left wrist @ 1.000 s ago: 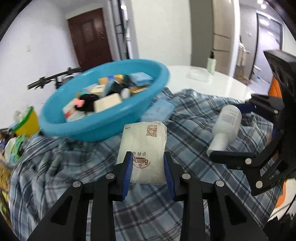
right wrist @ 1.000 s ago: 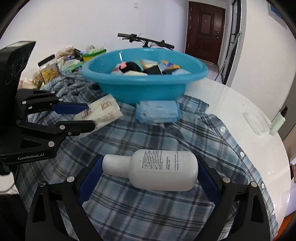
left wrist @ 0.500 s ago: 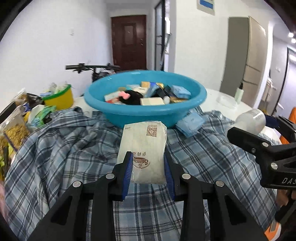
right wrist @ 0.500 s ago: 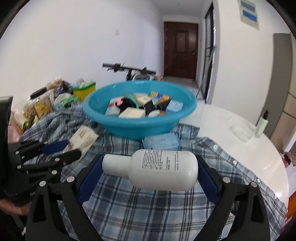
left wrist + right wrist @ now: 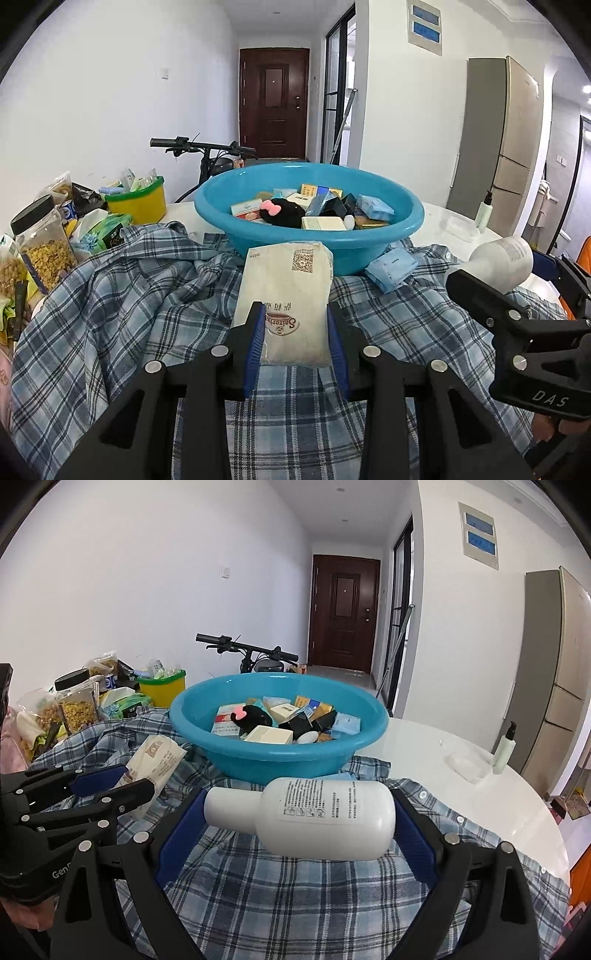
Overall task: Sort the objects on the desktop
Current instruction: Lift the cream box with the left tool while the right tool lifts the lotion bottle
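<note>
Both hands are loaded and facing the blue basin. The left gripper has its fingers clamped on the lower end of a cream tissue pack, which sticks out forward and clear of the plaid shirt spread over the table. The right gripper has its fingers spread wide but pressed end to end on a white bottle held lying sideways, cap toward the left.

The basin sits straight ahead on the shirt, already heaped with small boxes, a black plush toy with a pink bow and other bits. A blue tissue packet lies on the shirt just beside the basin's near wall, not yet collected.

My read: this is the carry to the basin, 2 items at once. To do it well, both loads should clear the near rim before anything is let go, so lift over the lip rather than nudge it. The bottle is pinched only at its 2 ends, a grip I'd judge prone to slipping or rolling, so keep it level and avoid any wrist twist. The tissue pack is soft and held low, so it may droop; bring it well over the pile first. With the hands this near each other, releasing 1 at a time looks safer, aiming at gaps so nothing bounces out.
</note>
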`<action>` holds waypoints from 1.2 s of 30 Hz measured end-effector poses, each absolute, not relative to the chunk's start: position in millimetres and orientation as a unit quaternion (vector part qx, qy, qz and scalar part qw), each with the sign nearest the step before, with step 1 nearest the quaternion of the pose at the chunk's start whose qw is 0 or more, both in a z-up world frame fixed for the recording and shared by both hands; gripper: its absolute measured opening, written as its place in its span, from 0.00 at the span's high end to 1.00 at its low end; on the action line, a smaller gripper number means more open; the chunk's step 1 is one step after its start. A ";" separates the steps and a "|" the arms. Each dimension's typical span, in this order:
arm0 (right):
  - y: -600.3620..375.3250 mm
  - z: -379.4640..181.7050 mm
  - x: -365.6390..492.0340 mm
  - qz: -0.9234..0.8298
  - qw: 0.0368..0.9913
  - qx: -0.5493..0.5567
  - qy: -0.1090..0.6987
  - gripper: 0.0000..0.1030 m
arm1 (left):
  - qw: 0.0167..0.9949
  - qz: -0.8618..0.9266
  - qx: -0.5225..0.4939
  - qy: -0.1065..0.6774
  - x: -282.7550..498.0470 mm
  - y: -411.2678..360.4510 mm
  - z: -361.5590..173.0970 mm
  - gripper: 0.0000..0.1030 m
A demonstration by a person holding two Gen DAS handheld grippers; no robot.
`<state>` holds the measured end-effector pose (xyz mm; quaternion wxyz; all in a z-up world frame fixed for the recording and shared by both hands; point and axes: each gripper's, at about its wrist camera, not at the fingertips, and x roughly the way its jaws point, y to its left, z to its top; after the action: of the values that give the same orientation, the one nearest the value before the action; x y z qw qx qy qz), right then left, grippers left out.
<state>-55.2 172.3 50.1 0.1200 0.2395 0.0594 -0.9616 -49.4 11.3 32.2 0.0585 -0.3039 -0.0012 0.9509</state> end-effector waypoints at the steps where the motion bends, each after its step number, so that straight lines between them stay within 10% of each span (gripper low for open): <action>1: 172.3 49.9 -55.8 -0.962 0.119 0.240 0.060 0.09 | 0.058 0.951 -0.304 -0.002 -49.3 10.4 32.0 0.66; 36: 165.2 216.6 -35.1 -0.995 0.099 0.010 0.028 0.09 | 0.039 0.996 -0.077 0.024 -36.3 7.1 226.4 0.66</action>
<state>-35.1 165.2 216.6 0.0991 0.0099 0.0283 -0.9946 -36.3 7.1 226.4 0.0390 -0.0772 0.0235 0.9960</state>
